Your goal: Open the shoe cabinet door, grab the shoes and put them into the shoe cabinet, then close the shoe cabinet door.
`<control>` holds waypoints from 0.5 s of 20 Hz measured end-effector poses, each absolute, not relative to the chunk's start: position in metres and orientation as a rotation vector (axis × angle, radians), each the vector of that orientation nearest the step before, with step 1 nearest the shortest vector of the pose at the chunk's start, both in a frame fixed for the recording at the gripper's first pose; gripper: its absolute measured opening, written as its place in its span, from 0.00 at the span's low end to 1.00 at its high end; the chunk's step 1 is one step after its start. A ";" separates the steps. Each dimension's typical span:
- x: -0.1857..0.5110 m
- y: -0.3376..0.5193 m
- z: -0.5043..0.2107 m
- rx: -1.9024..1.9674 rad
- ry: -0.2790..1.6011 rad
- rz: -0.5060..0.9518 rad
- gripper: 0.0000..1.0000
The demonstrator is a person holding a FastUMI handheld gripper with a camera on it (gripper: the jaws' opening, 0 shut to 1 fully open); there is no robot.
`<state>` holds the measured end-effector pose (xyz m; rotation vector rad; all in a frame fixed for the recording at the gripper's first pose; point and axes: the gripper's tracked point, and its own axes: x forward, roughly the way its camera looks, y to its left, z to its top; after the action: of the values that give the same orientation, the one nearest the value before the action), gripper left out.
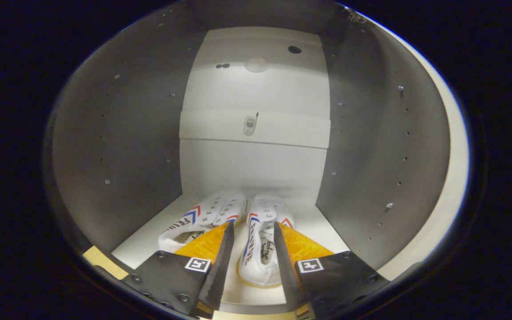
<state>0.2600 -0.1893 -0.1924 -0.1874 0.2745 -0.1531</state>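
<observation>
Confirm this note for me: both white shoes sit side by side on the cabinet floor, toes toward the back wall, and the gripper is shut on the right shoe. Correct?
Not quite. In the gripper view the gripper is open: its fingers stand apart on either side of the right shoe without pressing it. The rest holds: it and the left shoe lie side by side on the cabinet floor, toes toward the back wall.

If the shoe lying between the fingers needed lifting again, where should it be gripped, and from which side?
Probably by the heel collar of the shoe, approached from the cabinet opening. Its heel faces the gripper, whose open fingers straddle it; the second shoe crowds one side, so pinching across the narrow collar seems easiest.
</observation>
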 end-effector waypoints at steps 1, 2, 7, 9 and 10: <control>0.254 -0.187 -0.185 -0.187 0.256 -0.154 0.55; 0.247 -0.185 -0.178 -0.188 0.237 -0.154 0.55; 0.205 -0.172 -0.142 -0.187 0.145 -0.158 0.55; 0.186 -0.167 -0.130 -0.182 0.115 -0.162 0.56; 0.177 -0.166 -0.124 -0.178 0.097 -0.165 0.56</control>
<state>0.1771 -0.1659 -0.1242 -0.1777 0.0974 -0.1650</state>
